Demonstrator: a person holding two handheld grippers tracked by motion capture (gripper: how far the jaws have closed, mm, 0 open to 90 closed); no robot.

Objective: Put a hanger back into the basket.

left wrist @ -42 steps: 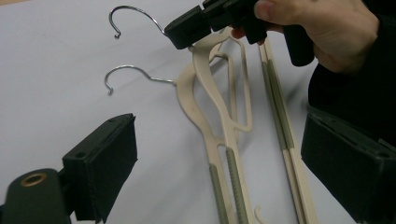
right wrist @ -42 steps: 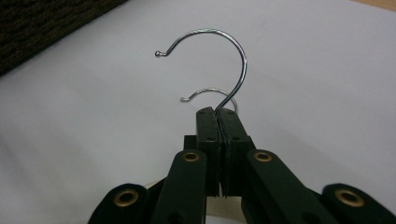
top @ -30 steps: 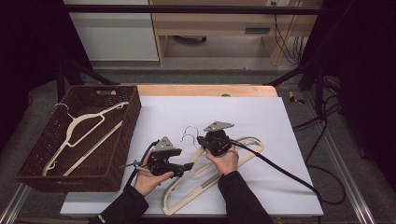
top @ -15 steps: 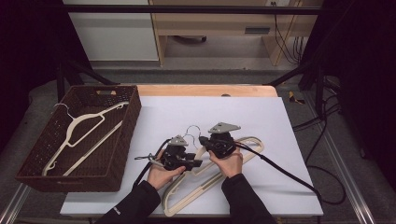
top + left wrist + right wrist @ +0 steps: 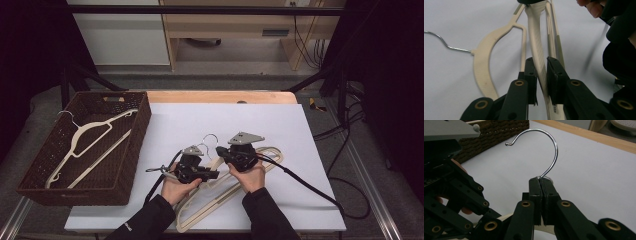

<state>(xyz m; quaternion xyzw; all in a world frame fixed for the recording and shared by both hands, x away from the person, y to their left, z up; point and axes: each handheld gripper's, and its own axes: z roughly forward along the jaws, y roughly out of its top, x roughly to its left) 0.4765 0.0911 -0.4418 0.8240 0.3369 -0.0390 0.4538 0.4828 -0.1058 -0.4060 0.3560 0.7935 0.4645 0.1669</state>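
Both grippers (image 5: 541, 82) (image 5: 541, 195) clamp one cream hanger (image 5: 536, 42) over the table (image 5: 310, 130)

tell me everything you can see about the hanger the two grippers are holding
The held hanger is cream, plastic-looking with a ribbed surface, and has a shiny metal hook curving up from its neck. The right gripper is clamped at the base of that hook; the left gripper has just been closing and its pads now press one arm. It sits over a second cream hanger on the white table, right of the wicker basket.
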